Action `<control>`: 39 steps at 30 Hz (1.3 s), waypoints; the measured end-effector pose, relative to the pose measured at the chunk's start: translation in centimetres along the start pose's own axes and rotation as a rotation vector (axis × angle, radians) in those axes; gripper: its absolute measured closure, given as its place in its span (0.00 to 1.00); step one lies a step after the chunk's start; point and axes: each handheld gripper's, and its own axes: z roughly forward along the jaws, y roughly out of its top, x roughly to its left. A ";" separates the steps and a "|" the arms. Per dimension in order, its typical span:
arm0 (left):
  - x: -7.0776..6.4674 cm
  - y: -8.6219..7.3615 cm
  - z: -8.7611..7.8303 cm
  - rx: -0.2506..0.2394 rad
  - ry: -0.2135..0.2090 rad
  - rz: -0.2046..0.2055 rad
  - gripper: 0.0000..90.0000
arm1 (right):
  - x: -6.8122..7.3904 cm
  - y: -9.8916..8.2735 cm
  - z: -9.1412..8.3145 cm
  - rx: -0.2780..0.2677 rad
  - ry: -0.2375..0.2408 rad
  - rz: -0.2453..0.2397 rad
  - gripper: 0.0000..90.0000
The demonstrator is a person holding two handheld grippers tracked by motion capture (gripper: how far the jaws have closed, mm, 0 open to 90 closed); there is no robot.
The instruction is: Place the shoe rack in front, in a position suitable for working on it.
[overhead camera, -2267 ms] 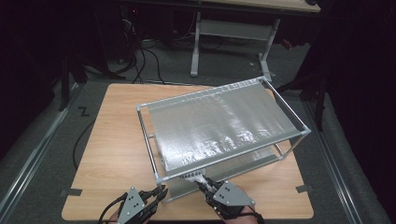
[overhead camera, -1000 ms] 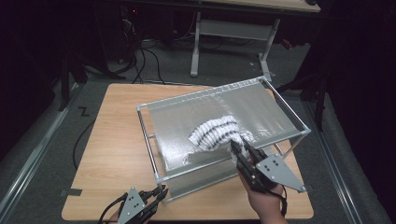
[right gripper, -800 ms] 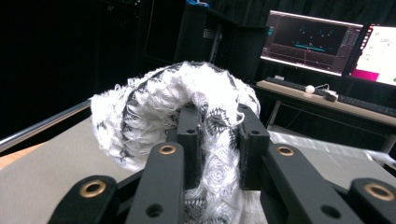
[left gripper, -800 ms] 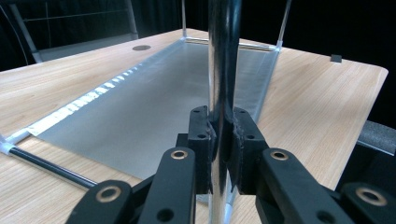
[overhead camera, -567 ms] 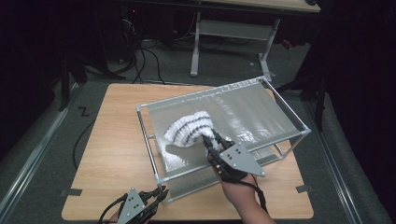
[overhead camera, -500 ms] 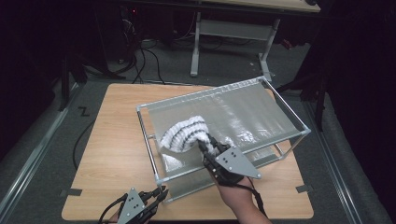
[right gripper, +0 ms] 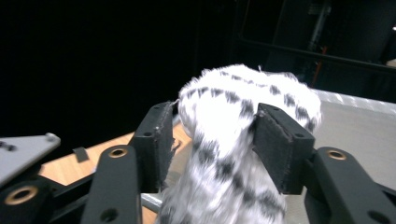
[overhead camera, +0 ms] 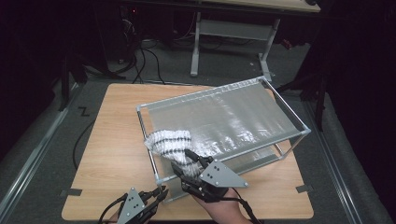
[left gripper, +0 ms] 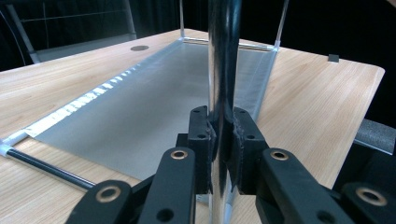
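Just one striped cloth (overhead camera: 169, 142) lies on the rack's (overhead camera: 299, 135) mesh top.

My left gripper (overhead camera: 161, 193) is cut off by the bottom edge; the sock (right gripper: 233, 154) blurs low between my jaws.

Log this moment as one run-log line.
left gripper: shut on rack post | right gripper: jaws just opening, sock between them | sock on rack's top sheet

One wooden table (overhead camera: 112, 135), one metal drying rack (overhead camera: 224, 116), one striped sock (overhead camera: 170, 142), and two grippers.
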 end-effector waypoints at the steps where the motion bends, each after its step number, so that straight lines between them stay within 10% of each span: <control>1: 0.0 0.0 0.0 0.000 0.000 0.000 0.89 | 0.0 0.1 -0.3 -0.022 -0.007 0.003 0.57; 13: 0.0 0.0 0.0 0.001 0.000 -0.002 0.89 | -0.1 -1.5 1.1 0.004 -0.075 0.067 0.67; 26: 0.0 0.0 0.0 0.003 -0.006 -0.002 0.89 | 3.0 -2.0 2.4 -0.002 -0.071 -0.026 0.81; 39: 0.1 -0.1 0.0 0.000 -0.009 -0.012 0.89 | -0.2 -2.2 1.1 0.045 -0.215 -0.063 0.79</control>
